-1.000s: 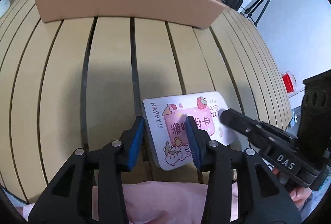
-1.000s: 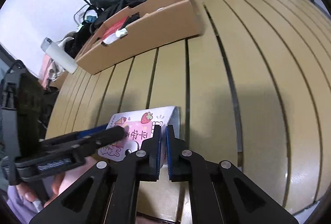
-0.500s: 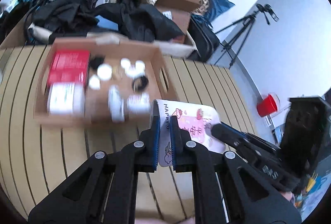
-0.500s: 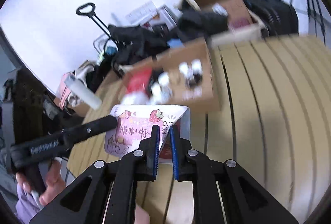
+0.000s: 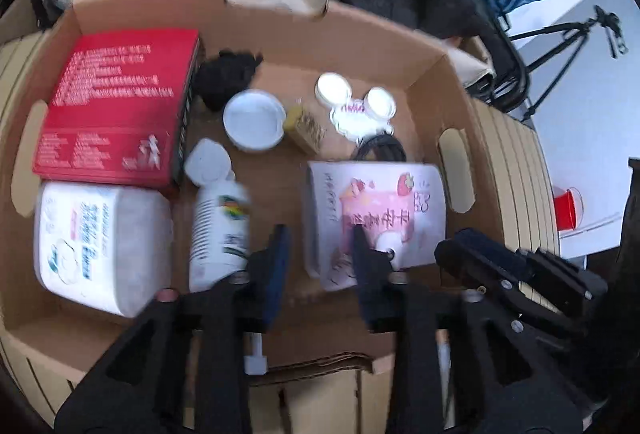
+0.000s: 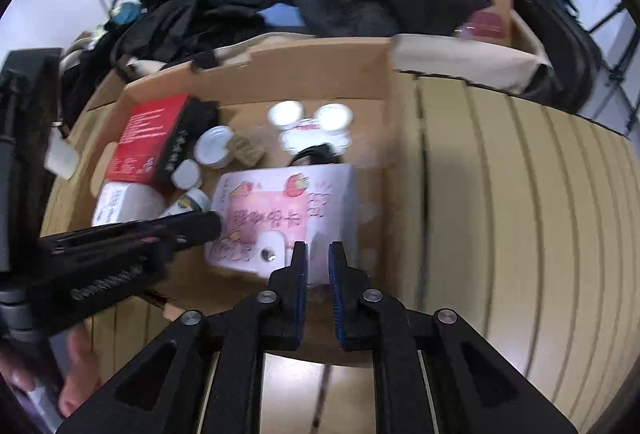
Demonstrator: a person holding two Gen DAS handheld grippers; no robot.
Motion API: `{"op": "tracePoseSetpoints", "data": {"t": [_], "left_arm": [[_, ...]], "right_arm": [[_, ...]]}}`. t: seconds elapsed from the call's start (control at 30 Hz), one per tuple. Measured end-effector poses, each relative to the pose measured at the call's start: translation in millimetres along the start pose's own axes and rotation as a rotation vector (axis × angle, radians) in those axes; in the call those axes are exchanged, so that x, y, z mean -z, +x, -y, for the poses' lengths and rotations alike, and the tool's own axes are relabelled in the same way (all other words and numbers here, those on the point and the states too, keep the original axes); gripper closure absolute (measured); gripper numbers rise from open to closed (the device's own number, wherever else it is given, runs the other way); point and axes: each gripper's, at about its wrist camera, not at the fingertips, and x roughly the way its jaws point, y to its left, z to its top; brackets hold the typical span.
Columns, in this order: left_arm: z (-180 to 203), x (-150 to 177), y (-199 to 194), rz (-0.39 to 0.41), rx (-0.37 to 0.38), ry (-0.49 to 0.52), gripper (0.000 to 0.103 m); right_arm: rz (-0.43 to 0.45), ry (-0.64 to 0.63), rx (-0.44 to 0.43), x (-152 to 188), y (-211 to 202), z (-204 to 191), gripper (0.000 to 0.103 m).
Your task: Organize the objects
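Steeply downward, my left tool (image 5: 320,246) and right tool (image 6: 318,262) both point into the open cardboard box (image 5: 424,73) on the slatted tan surface (image 6: 520,213). Their blue-padded jaws have just been opening; the left now stands spread, the right parted by a narrow gap, and neither presses on anything. The task's thing, a glossy white card pouch (image 5: 376,209) with a pink panel, a strawberry and cartoon print, lies flat on the box floor near the box's right wall with the cut-out handle. My left tool's right finger overlaps the pouch's lower edge in the left wrist view; whether it touches I cannot tell. My right tool's tips hang just off the pouch's lower right corner.

Elsewhere in the box: a flat red carton (image 5: 116,105) with white print at the far left, a soft white tissue pack (image 5: 100,246) just below it, a white plastic bottle (image 5: 218,226) lying on its side beside that, a round white lid (image 5: 253,119), and a mouse-eared white piece (image 5: 354,105) toward the back wall. Motion blur softens the fine print.
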Motion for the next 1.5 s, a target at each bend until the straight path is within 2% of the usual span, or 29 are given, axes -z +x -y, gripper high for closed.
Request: {"op": "tracePoseSetpoints", "data": {"t": [0.03,0.07,0.13,0.17,0.33,0.47,0.53,0.63,0.9,1.03,1.1,1.17,1.27,1.3,1.4,1.5], "left_arm": [[-1.2,-0.2,-6.3,0.013,-0.004,-0.002,0.059],[-2.2,-1.2,-16.1,0.023,0.0,-0.008,0.057],[-0.8,-3.0,-38.7,0.044,0.025,-0.004,0.057],[0.2,-3.6,-52.7,0.063,0.027,0.003,0.055],[9.1,3.4,-143.0,0.15,-0.035,0.073,0.03],[13.2,22.6,-212.3,0.174,-0.153,0.116,0.013],[9.9,30.9,-235.5,0.185,-0.188,0.112,0.011],[8.3,51.9,-265.9,0.189,-0.201,0.112,0.011],[23.7,110.2,-323.8,0.278,-0.212,0.131,0.01],[22.8,165.8,-345.6,0.388,-0.337,0.129,0.008],[21.4,197.5,-356.1,0.409,-0.336,0.15,0.008],[19.7,233.2,-367.8,0.449,-0.314,0.166,0.0],[17.3,292.3,-380.8,0.556,-0.418,0.173,0.0],[17.5,308.3,-383.7,0.568,-0.435,0.181,0.0],[11.2,352.3,-393.1,0.58,-0.43,0.163,0.0],[2.9,400.8,-403.0,0.588,-0.372,0.12,0.0]], "right_arm": [[0.014,-0.006,0.017,0.0,-4.9,-1.0,0.068],[0.021,-0.005,0.021,-0.4,-9.1,-0.2,0.062],[0.038,0.014,-0.009,-4.3,-24.7,3.8,0.03],[0.046,0.02,-0.025,-4.4,-35.3,4.6,0.027],[0.081,-0.009,-0.021,-4.6,-103.4,-4.2,0.027],[0.088,-0.031,-0.036,2.1,-167.8,-7.3,0.027],[0.103,-0.044,-0.026,9.8,-196.4,-8.8,0.02],[0.119,-0.048,0.008,23.4,-225.9,-14.0,0.02],[0.159,-0.054,-0.001,63.6,-267.6,-38.4,0.02],[0.221,-0.075,-0.025,113.5,-294.6,-51.5,0.02],[0.249,-0.075,-0.034,145.4,-306.7,-55.8,0.02],[0.283,-0.077,-0.044,180.2,-318.8,-59.8,0.02],[0.315,-0.078,-0.049,232.0,-330.5,-68.2,0.02],[0.316,-0.081,-0.037,244.0,-332.0,-71.1,0.02],[0.332,-0.081,0.006,291.5,-336.1,-83.5,0.02],[0.346,-0.042,-0.034,335.5,-337.2,-97.6,0.02]]}}
